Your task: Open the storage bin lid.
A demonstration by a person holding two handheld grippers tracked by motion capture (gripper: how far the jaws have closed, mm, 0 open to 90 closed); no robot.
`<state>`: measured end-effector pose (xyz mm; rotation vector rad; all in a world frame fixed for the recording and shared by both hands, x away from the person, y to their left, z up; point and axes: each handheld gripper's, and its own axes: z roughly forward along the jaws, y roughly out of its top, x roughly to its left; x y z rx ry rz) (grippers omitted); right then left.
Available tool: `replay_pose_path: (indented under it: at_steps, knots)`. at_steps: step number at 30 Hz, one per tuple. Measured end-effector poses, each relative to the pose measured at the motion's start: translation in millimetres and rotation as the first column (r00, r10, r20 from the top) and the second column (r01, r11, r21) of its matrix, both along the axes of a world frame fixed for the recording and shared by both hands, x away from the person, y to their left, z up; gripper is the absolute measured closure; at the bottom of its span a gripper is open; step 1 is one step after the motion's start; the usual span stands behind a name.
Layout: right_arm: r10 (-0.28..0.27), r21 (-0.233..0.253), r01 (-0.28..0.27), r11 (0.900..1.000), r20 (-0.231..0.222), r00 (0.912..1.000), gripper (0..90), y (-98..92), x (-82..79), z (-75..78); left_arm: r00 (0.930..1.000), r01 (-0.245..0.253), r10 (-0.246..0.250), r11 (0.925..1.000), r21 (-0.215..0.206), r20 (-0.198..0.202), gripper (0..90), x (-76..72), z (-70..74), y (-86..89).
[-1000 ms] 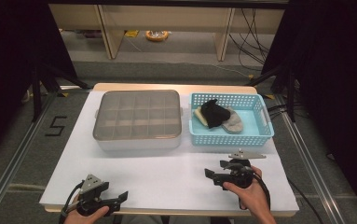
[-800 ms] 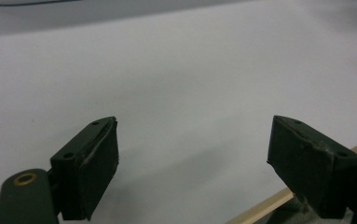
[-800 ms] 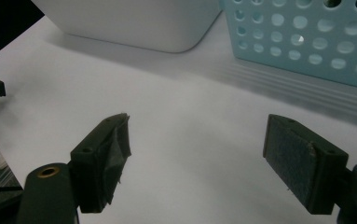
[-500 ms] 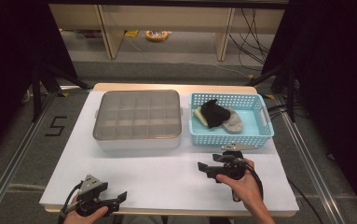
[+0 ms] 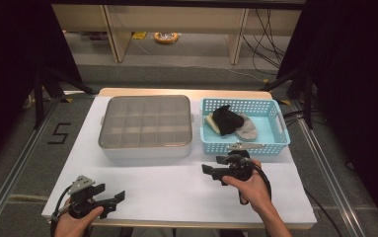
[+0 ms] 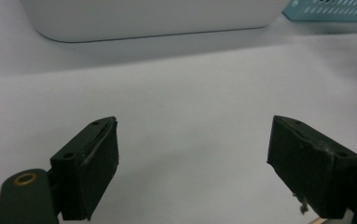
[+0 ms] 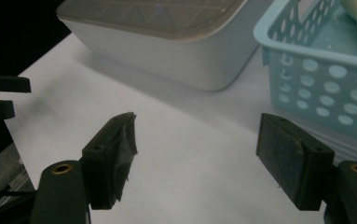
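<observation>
A white box with a clear compartment lid (image 5: 146, 123) stands at the table's back middle. Right of it a light blue basket (image 5: 281, 132) holds a black cloth item (image 5: 226, 118), a grey one (image 5: 248, 129) and a cream one (image 5: 210, 122). My right gripper (image 5: 212, 165) hovers just in front of the basket, pointing left, open and empty. In its own view the right gripper (image 7: 197, 158) faces the box (image 7: 167, 42) and basket (image 7: 325, 84). My left gripper (image 5: 113, 201) sits at the front left edge, open. The left gripper (image 6: 192, 163) has bare table between its jaws.
The white table top (image 5: 167, 182) stretches between the two grippers and in front of the box. Metal rails (image 5: 14, 168) run along both sides of the table. Shelving and cables (image 5: 265, 29) lie beyond the far edge.
My right gripper has moved away from the front edge toward the basket and a little left. The left gripper has stayed in place.
</observation>
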<state>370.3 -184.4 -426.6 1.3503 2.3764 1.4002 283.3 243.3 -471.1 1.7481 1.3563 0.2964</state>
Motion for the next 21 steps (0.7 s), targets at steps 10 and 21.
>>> replay_pose_path:
  at_steps: [10, 21]
  knots:
    - [0.009, 0.066, -0.007, 0.998, -0.025, 0.9996, 37.3, 9.2, 37.5, 23.1, 0.9985, -0.04, 0.037, 0.9955, -0.086, -0.041, 17.5, 51.3, 37.4, 43.0]
    - [-0.048, 0.105, 0.057, 0.993, -0.087, 0.995, 44.3, 23.4, 97.3, 44.0, 0.9903, -0.085, 0.069, 0.9878, -0.131, -0.121, 20.8, 129.7, 59.8, 65.5]
